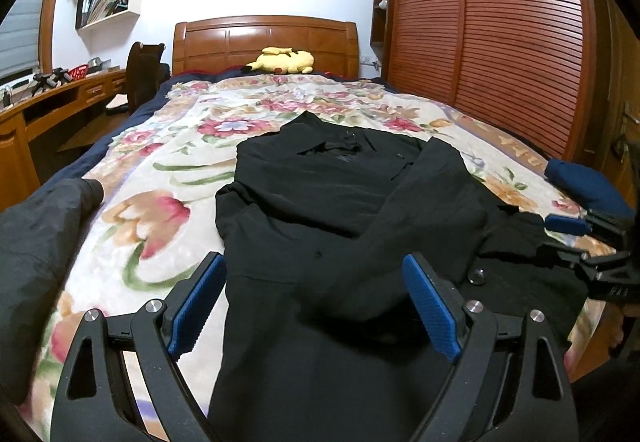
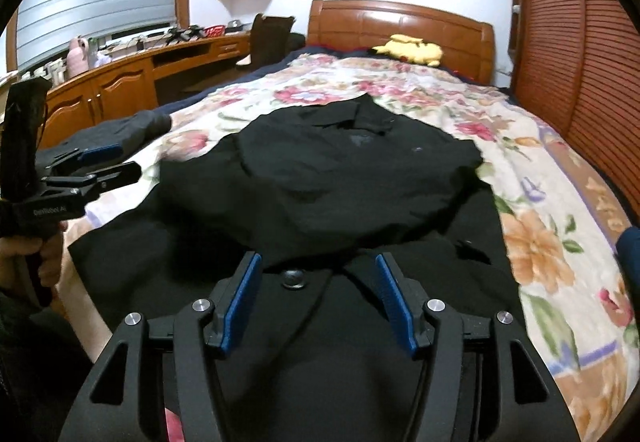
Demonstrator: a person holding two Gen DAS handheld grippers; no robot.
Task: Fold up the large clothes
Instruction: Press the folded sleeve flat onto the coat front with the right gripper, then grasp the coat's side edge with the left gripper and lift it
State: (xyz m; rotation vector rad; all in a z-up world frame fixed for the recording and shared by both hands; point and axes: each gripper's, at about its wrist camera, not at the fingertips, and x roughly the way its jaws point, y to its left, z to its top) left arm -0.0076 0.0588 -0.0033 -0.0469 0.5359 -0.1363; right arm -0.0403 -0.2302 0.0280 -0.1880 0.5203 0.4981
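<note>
A large black coat [image 1: 340, 202] lies flat on the floral bedspread [image 1: 168, 146], collar toward the headboard, with both sleeves folded in across its chest. It also shows in the right wrist view [image 2: 320, 178]. My left gripper [image 1: 316, 278] is open and empty, hovering over the coat's lower left part. My right gripper [image 2: 318, 274] is open and empty over the coat's lower front, near a black button [image 2: 293, 279]. The right gripper also shows at the right edge of the left wrist view [image 1: 576, 238], and the left gripper at the left of the right wrist view [image 2: 108, 162].
A dark garment [image 1: 36, 242] lies at the bed's left edge and a navy folded item [image 1: 588, 186] at the right edge. A yellow plush toy [image 1: 282, 60] rests by the wooden headboard [image 1: 264, 38]. A desk [image 2: 132, 74] runs on the left, a slatted wardrobe [image 1: 500, 42] on the right.
</note>
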